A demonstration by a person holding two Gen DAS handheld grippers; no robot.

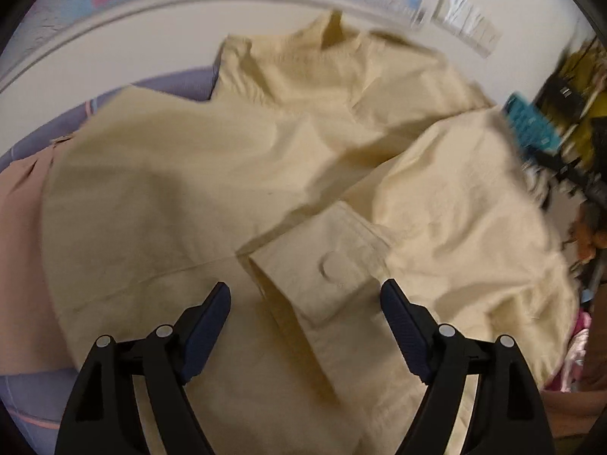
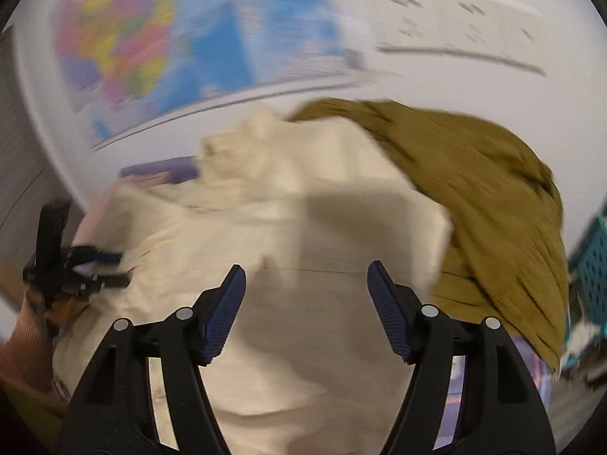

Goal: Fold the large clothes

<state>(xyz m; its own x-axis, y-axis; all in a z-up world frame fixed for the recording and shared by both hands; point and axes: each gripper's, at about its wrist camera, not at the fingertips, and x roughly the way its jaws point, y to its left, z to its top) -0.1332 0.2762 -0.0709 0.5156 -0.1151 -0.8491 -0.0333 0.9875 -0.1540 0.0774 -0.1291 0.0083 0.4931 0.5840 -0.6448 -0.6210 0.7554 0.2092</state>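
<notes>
A large cream jacket [image 1: 189, 189] lies spread over a lavender sheet [image 1: 182, 87], its collar [image 1: 330, 34] toward the wall. One sleeve is folded across the body, and its buttoned cuff [image 1: 322, 273] lies just ahead of my left gripper [image 1: 305, 292]. That gripper is open and hovers over the cloth with nothing pinched. In the right wrist view the same jacket [image 2: 303, 208] fills the middle. My right gripper [image 2: 306, 271] hangs open above it, holding nothing. The left gripper [image 2: 76, 265] shows at the jacket's left edge, held by a person's hand [image 2: 22, 341].
An olive garment [image 2: 474, 189] is heaped against the jacket's right side. A pink garment [image 1: 19, 227] lies at the left. A teal perforated basket [image 2: 592, 265] stands at the far right. A world map [image 2: 151, 45] hangs on the white wall behind the bed.
</notes>
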